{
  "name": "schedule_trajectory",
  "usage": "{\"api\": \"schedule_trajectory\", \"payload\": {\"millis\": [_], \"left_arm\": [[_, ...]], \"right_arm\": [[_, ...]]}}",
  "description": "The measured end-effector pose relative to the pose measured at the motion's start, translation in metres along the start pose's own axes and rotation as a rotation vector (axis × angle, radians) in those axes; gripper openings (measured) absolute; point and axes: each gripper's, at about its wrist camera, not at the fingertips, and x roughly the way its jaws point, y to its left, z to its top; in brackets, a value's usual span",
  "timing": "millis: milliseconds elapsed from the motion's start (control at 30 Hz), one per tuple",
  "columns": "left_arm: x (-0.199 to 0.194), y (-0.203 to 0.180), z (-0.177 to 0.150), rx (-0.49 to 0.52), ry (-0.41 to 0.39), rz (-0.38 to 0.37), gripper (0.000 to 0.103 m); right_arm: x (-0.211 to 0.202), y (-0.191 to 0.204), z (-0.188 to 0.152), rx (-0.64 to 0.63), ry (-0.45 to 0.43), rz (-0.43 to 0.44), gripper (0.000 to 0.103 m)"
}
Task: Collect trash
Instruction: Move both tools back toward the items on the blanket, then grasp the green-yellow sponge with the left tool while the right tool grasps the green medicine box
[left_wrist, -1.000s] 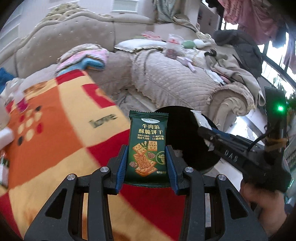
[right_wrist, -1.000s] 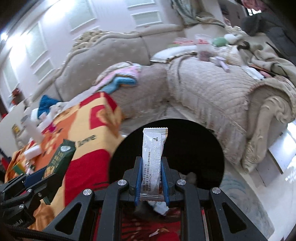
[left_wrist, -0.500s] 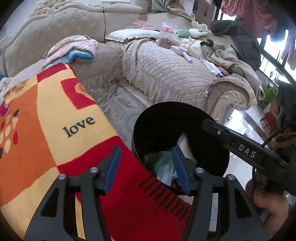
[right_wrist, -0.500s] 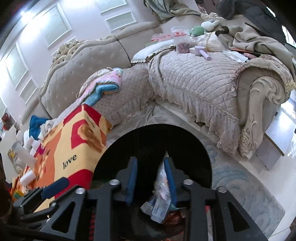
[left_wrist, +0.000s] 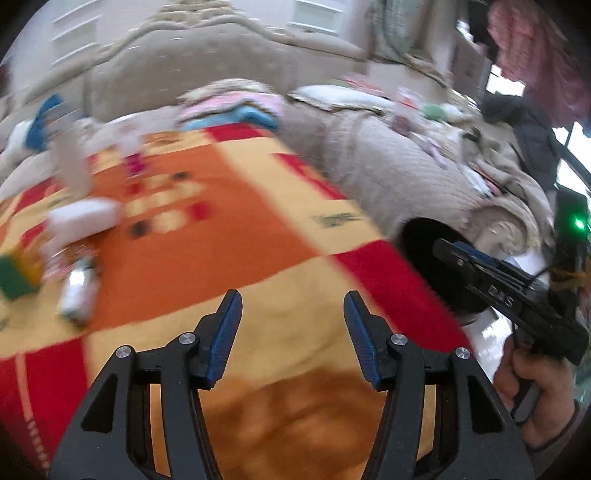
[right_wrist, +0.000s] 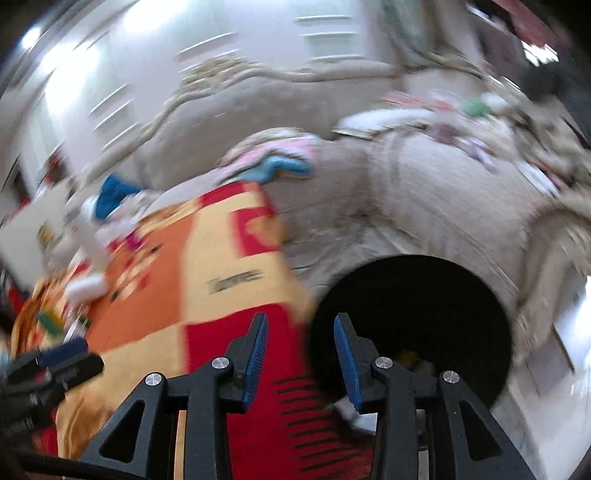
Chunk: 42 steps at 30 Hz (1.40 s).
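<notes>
Both wrist views: blanket (left_wrist: 229, 240), bin (right_wrist: 413, 325)

Blurred wrappers (left_wrist: 77, 291) left on blanket.

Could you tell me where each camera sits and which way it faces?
Left wrist: on the left tongs, angled down over the blanket; the person's right hand shows.
Right wrist: on the right tongs, angled down at the black bin; the left tongs' tip shows at the left edge.
Shared: blanket, bin, sofa.
</notes>
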Motion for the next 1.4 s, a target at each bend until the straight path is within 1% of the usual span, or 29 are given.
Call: {"api": "schedule_trajectory", "payload": {"millis": [67, 133, 167, 200, 233, 300, 333, 367, 400, 467, 533, 600, 633, 700, 767, 800, 867, 1000, 1033, 1133, 1267, 1333, 1400], "left_arm": [[-0.016, 0.033, -0.009, -0.026, -0.015, 0.049, 0.056], [-0.032, 0.068, -0.018, -0.049, -0.028, 0.106, 0.058], [-0.04, 0.089, -0.022, -0.063, -0.034, 0.137, 0.059], [-0.049, 0.112, -0.026, -0.075, -0.04, 0.17, 0.063], [-0.053, 0.127, -0.028, -0.082, -0.043, 0.19, 0.064], [-0.067, 0.177, -0.03, -0.114, -0.051, 0.258, 0.065], [-0.07, 0.192, -0.031, -0.125, -0.052, 0.271, 0.065], [-0.075, 0.219, -0.03, -0.138, -0.054, 0.285, 0.066], [-0.078, 0.237, -0.03, -0.138, -0.054, 0.294, 0.066], [-0.078, 0.262, -0.026, -0.121, -0.045, 0.317, 0.066], [-0.073, 0.286, -0.02, -0.106, -0.021, 0.326, 0.066], [-0.064, 0.303, -0.013, -0.082, 0.016, 0.309, 0.066], [-0.056, 0.312, -0.01, -0.06, 0.046, 0.27, 0.066], [-0.04, 0.32, -0.003, -0.034, 0.099, 0.206, 0.066], [-0.026, 0.321, 0.002, 0.005, 0.123, 0.19, 0.066], [-0.019, 0.322, 0.004, 0.04, 0.13, 0.202, 0.066], [-0.01, 0.323, 0.009, 0.086, 0.129, 0.215, 0.066], [0.005, 0.327, 0.014, 0.11, 0.135, 0.182, 0.066], [0.005, 0.324, 0.014, 0.117, 0.118, 0.163, 0.066], [0.002, 0.316, 0.013, 0.103, 0.082, 0.112, 0.065], [-0.024, 0.298, 0.004, 0.048, 0.027, 0.043, 0.065], [-0.042, 0.287, -0.007, 0.014, 0.026, 0.009, 0.065], [-0.055, 0.275, -0.02, 0.007, 0.028, -0.029, 0.065]], "right_arm": [[0.002, 0.038, -0.005, -0.107, -0.005, 0.05, 0.04], [0.004, 0.067, -0.014, -0.2, -0.006, 0.075, 0.042], [0.008, 0.083, -0.019, -0.252, 0.001, 0.084, 0.042], [0.011, 0.095, -0.023, -0.291, 0.007, 0.085, 0.042], [0.013, 0.104, -0.027, -0.32, 0.01, 0.086, 0.042], [0.021, 0.12, -0.035, -0.374, 0.027, 0.084, 0.042], [0.025, 0.126, -0.038, -0.395, 0.037, 0.08, 0.042], [0.028, 0.13, -0.04, -0.41, 0.044, 0.076, 0.042], [0.033, 0.135, -0.042, -0.431, 0.056, 0.067, 0.042], [0.036, 0.139, -0.045, -0.451, 0.073, 0.058, 0.042], [0.038, 0.137, -0.044, -0.447, 0.077, 0.065, 0.042], [0.039, 0.135, -0.043, -0.432, 0.087, 0.07, 0.042], [0.04, 0.134, -0.043, -0.427, 0.09, 0.071, 0.042], [0.04, 0.134, -0.043, -0.422, 0.094, 0.073, 0.042], [0.04, 0.134, -0.044, -0.425, 0.097, 0.071, 0.042], [0.04, 0.136, -0.043, -0.428, 0.098, 0.07, 0.042], [0.04, 0.138, -0.044, -0.437, 0.1, 0.063, 0.042], [0.041, 0.139, -0.045, -0.442, 0.107, 0.061, 0.042], [0.041, 0.138, -0.045, -0.44, 0.109, 0.062, 0.042], [0.042, 0.137, -0.043, -0.427, 0.116, 0.062, 0.042], [0.042, 0.135, -0.044, -0.418, 0.118, 0.054, 0.042], [0.042, 0.136, -0.044, -0.422, 0.116, 0.051, 0.042], [0.041, 0.137, -0.044, -0.427, 0.114, 0.05, 0.042]]}}
